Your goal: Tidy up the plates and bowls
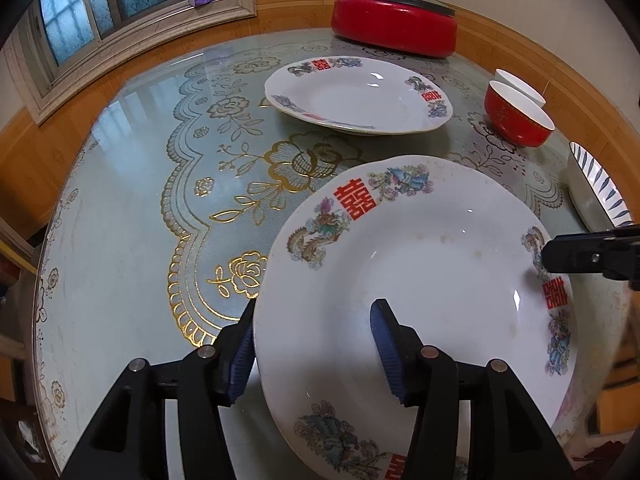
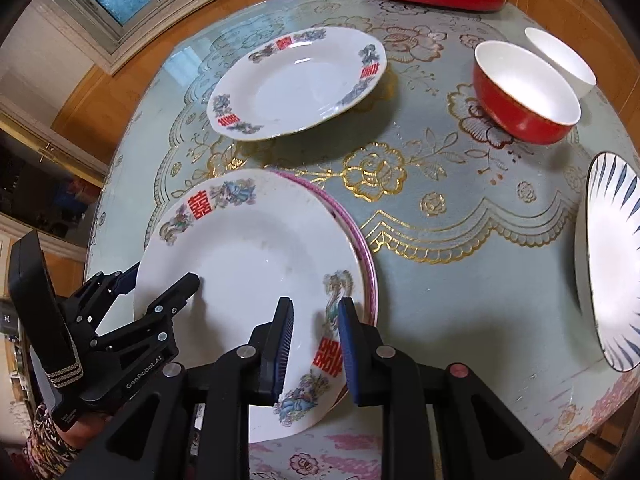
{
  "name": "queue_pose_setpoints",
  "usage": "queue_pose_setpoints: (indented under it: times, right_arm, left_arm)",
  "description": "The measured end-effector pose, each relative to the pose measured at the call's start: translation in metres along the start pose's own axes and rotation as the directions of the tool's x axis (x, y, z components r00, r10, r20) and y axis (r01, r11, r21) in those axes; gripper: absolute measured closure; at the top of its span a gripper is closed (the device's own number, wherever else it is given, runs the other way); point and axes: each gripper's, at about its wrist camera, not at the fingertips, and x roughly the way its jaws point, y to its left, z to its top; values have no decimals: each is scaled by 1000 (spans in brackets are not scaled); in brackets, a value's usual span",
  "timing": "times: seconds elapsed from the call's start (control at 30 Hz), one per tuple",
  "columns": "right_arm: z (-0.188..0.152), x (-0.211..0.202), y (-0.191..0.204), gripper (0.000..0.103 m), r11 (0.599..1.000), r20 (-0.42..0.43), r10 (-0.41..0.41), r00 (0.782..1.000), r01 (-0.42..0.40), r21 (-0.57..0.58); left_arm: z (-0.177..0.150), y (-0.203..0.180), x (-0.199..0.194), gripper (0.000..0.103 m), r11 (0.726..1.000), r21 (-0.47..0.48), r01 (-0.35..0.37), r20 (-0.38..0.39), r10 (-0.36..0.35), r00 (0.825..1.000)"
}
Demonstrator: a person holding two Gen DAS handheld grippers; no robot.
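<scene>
**Straddling the plate rim**

Pointing steeply down, left gripper (image 1: 316, 346) stands open astride the near plate (image 1: 432, 280), which lies on a pink-rimmed plate (image 2: 368, 256) on the tabletop (image 1: 132, 240). Right gripper (image 2: 316, 344) straddles its opposite rim, fingers parted, not pressing.

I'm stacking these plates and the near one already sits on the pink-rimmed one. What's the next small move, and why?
Probably lift both grippers straight up and clear. The near plate already rests on the pink-rimmed plate; the left gripper straddles its rim with jaws apart, and the right gripper straddles the opposite rim without clearly pressing. The far plate looks like the next one to fetch.
</scene>
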Motion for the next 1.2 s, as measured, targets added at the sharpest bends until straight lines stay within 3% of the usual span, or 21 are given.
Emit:
queue_pose_setpoints:
  times: [0.13,0.2,0.27,0.43,0.57,0.9,1.2]
  right_arm:
    - [-1,-2,-7,80,999,12,14,1000,-14,33]
    - [0,-5,-11,81,998,25,18,1000,-20,51]
    - [0,-6,-15,81,998,34,22,999,-24,64]
    - [-1,-7,-20,81,997,38,33,999,-36,74]
    - [-2,-10,-24,80,996,49,41,998,-45,83]
    - [14,-27,-36,69,993,129,35,991,-49,107]
    - [38,-22,-39,62,995,161,20,987,-34,88]
  left_arm:
    - [-1,-1,-1,48,1000,0,-2,-3,2,1000]
    - [-1,-1,-1,43,1000,7,0,-5,0,1000]
    - [-2,-3,-1,30,1000,10,28,-9,-28,1000]
    - [1,-1,-8,28,1000,4,9,10,-9,1000]
    - [9,12,-18,18,999,-41,11,36,-10,999]
    - [44,45,-36,10,993,-111,-39,96,49,994]
    - [75,68,-25,4,978,-208,5,82,12,997]
